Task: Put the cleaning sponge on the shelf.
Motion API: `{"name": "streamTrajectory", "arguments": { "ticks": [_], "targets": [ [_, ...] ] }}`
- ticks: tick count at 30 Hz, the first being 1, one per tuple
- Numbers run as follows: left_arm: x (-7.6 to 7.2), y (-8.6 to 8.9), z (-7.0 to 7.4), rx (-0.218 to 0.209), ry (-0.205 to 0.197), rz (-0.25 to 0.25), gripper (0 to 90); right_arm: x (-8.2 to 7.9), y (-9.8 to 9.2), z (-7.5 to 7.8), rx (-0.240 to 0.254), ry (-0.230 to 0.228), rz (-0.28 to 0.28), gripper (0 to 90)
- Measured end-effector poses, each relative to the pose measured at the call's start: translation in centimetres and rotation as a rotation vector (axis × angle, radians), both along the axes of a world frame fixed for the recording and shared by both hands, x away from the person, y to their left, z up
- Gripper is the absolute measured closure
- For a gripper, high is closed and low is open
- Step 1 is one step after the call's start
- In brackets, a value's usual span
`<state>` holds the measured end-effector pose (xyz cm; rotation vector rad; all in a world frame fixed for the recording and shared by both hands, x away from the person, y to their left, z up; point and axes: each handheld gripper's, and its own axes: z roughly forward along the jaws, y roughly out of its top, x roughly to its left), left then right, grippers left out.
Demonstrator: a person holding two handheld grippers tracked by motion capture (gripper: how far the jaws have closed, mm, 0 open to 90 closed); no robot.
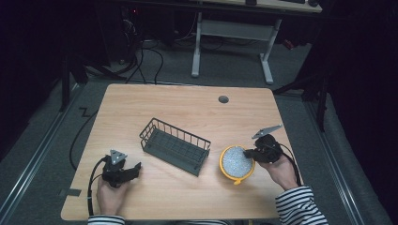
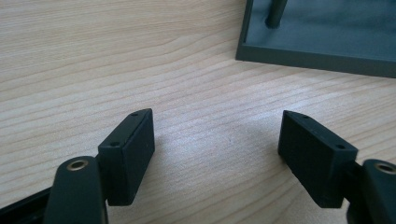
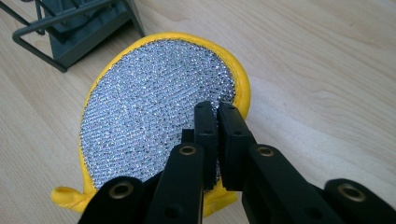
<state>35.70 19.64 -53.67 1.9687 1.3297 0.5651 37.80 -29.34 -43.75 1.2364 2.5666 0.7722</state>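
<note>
One round scrubbing pad (image 3: 154,116) — silver mesh face, yellow rim — is pinched at its edge by the right gripper (image 3: 217,112), tilted just off the table (image 1: 187,105) right of the wire basket (image 1: 174,146), likely its destination; left gripper (image 2: 217,140) rests apart, waiting; no writing is legible.

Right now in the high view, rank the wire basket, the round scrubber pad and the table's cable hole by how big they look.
1. Wire basket
2. Round scrubber pad, yellow-rimmed, pinched at its edge by the right gripper
3. Cable hole
</note>
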Motion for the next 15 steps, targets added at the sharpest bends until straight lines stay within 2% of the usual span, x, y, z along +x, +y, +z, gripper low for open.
{"name": "streamTrajectory", "arguments": {
  "ticks": [6,10,15],
  "targets": [
    [0.0,0.0,0.0,0.0,-0.001,0.001,27.8,0.2,0.0,1.3,-0.008,-0.042,0.006,87.8],
    [0.0,0.0,0.0,-0.001,0.001,0.001,27.9,0.4,0.1,2.3,-0.015,-0.055,0.009,87.8],
    [0.0,0.0,0.0,-0.003,-0.001,0.002,28.0,0.9,0.3,3.7,0.001,-0.079,0.009,87.7]
  ]
}}
